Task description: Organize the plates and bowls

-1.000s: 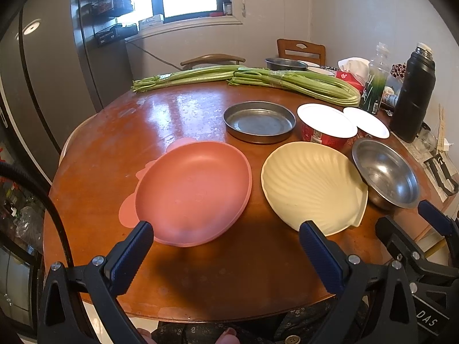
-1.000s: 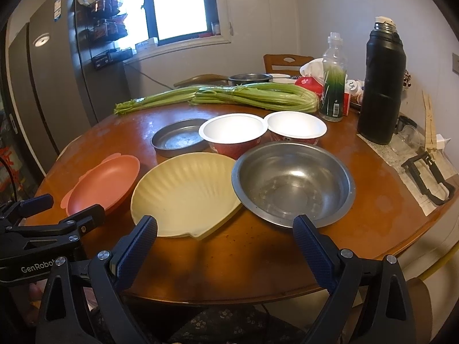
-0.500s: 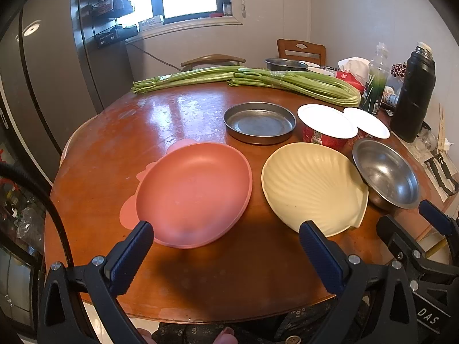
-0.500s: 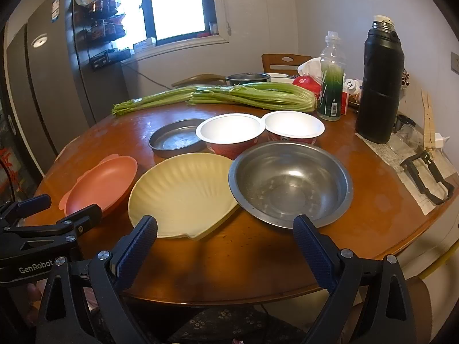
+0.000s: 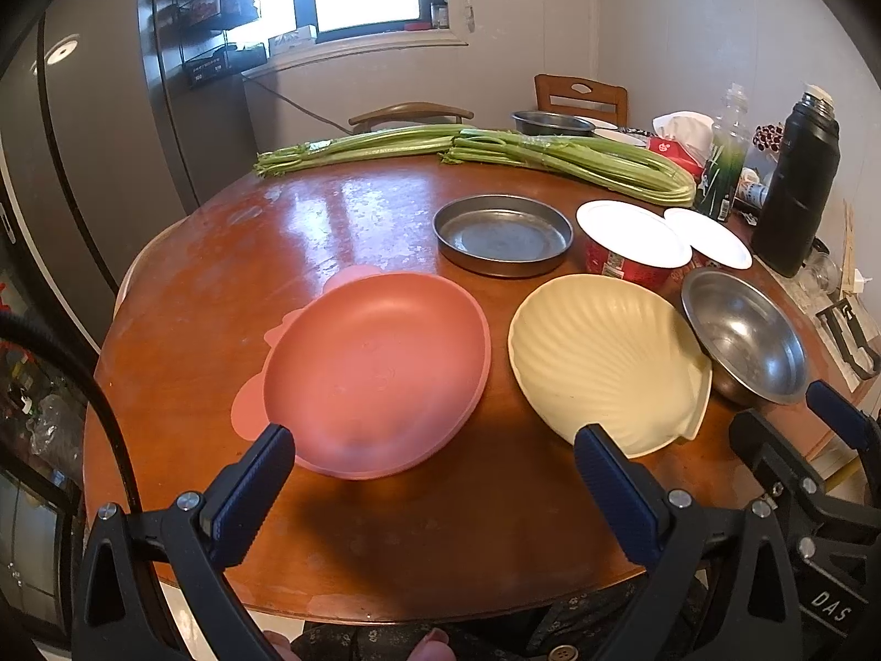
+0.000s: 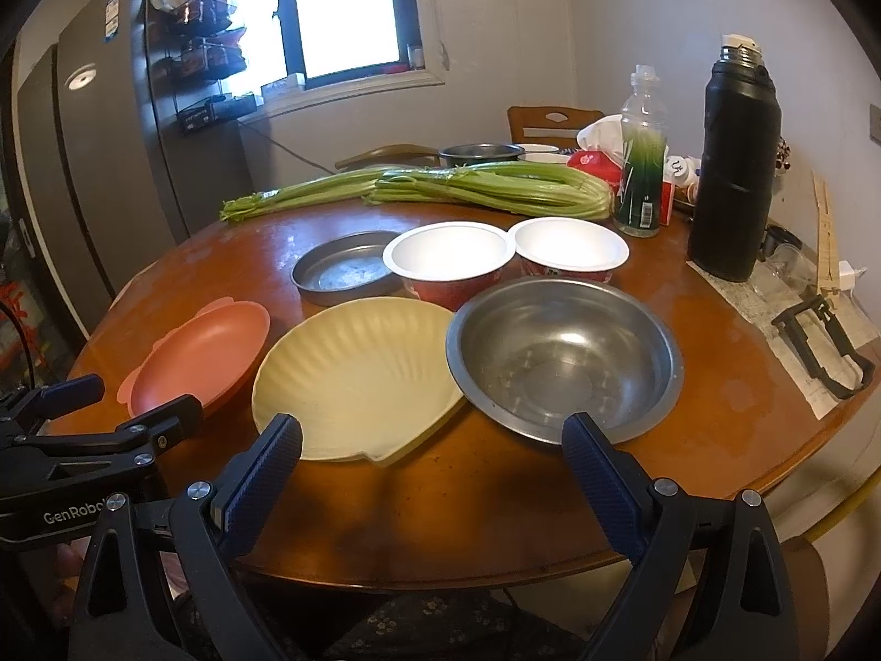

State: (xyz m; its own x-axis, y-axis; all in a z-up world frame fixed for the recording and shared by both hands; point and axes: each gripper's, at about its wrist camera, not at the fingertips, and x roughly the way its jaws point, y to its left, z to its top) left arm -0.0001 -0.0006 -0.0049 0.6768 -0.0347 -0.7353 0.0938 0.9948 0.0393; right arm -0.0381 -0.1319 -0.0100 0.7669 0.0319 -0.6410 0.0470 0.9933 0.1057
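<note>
A pink plate (image 5: 380,363) (image 6: 204,350) lies on the round wooden table (image 5: 220,275), just ahead of my open left gripper (image 5: 435,473). To its right sits a cream shell-shaped plate (image 5: 605,363) (image 6: 358,374), then a steel bowl (image 5: 743,330) (image 6: 561,352). Behind them are a flat metal pan (image 5: 501,234) (image 6: 341,272) and two red paper bowls (image 5: 633,245) (image 6: 446,261) (image 6: 570,250). My right gripper (image 6: 432,460) is open over the near table edge, facing the gap between the shell plate and the steel bowl. Neither gripper holds anything.
Celery bunches (image 5: 495,151) (image 6: 440,187) lie across the far side. A black thermos (image 6: 732,165), a green bottle (image 6: 641,165) and a tissue pack (image 6: 597,157) stand at the right. A black clip (image 6: 826,341) rests on paper at the right edge. Chairs and a fridge (image 5: 82,137) stand behind.
Both grippers have barely shifted; the dishes sit slightly lower in the left wrist view and slightly further left in the right wrist view. Nothing on the table has moved.
</note>
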